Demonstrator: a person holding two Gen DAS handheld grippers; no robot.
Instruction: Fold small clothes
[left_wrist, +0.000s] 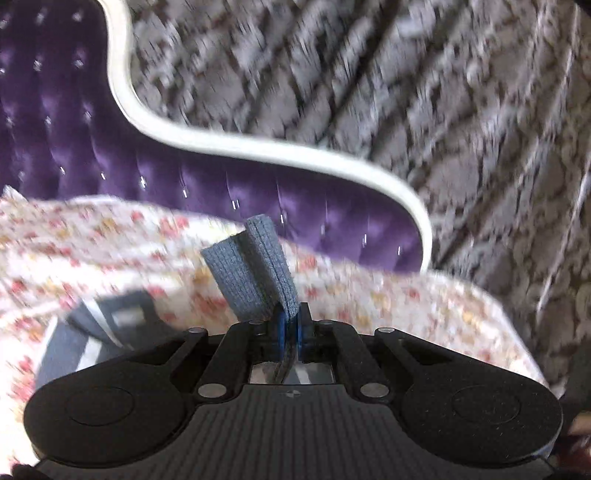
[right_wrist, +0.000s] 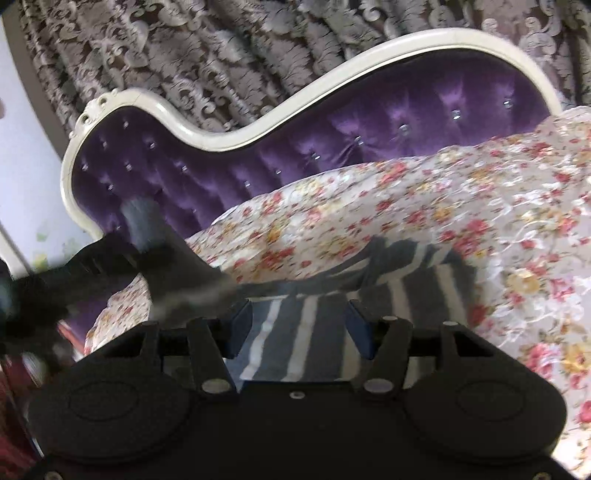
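Observation:
My left gripper (left_wrist: 291, 317) is shut on the grey-blue ribbed cuff (left_wrist: 255, 273) of a small knit garment, which sticks up between the blue pads. The rest of the garment, grey with white stripes (left_wrist: 92, 332), hangs blurred at lower left. In the right wrist view the striped garment (right_wrist: 369, 295) lies on the floral bedspread (right_wrist: 406, 206) just ahead of my right gripper (right_wrist: 299, 325), which is open with its blue pads (right_wrist: 240, 325) wide apart above the cloth. The left gripper (right_wrist: 92, 266) shows blurred at the left, lifting the cuff end (right_wrist: 142, 218).
A purple tufted headboard (right_wrist: 332, 133) with a curved white frame (right_wrist: 229, 140) stands behind the bed. Patterned grey curtains (right_wrist: 221, 55) hang beyond it. The floral bedspread (left_wrist: 406, 302) covers the whole bed surface.

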